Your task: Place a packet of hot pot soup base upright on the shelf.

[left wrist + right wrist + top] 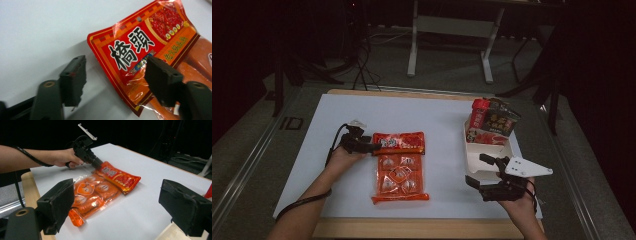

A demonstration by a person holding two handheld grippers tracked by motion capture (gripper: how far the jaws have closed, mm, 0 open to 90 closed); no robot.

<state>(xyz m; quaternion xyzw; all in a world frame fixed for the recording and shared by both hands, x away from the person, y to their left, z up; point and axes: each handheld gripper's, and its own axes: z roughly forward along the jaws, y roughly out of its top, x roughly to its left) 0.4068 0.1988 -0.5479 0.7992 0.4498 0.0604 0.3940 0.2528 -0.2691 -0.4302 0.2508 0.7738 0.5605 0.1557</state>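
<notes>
Your left gripper's fingers (75, 80) straddle the corner of the red-labelled hotpot seasoning packet (400, 165), part open, not yet pinching.

The left gripper (371, 147) sits at the packet's top-left corner; one pad hangs over the printed label, the other over bare white table (437, 120), so nothing is gripped. The packet lies flat at the table's middle, nothing lifted. Your right gripper (479, 172) hovers wide open and empty beside the white tray (477, 150) that holds other food packs (492, 124). By my read you're at the start: close on that corner, lift, and the carry is all ahead.
</notes>
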